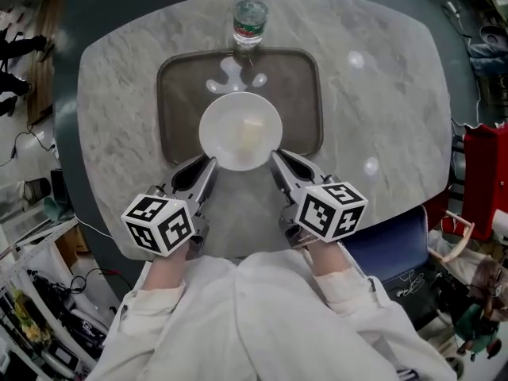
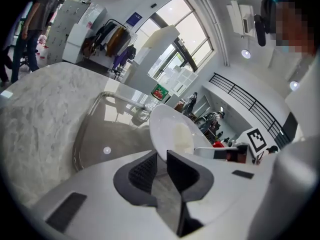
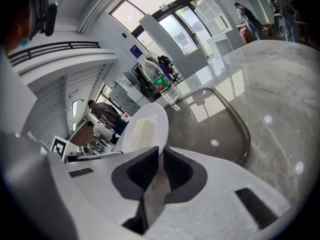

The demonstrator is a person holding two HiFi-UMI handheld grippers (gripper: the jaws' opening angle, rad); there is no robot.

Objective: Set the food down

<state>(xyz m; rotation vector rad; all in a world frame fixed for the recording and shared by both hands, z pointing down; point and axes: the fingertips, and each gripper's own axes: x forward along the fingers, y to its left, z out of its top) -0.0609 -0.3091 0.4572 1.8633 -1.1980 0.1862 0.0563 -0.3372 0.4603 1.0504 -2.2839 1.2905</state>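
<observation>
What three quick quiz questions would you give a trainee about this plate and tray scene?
1. True or false: the left gripper and the right gripper each clamp the rim of the white plate.
2. What stands by the far edge of the tray? A) a water bottle B) a mug C) a kettle
3. In a few words, what lies on the plate?

Key: 1. True. 2. A. 3. A pale block of food.
</observation>
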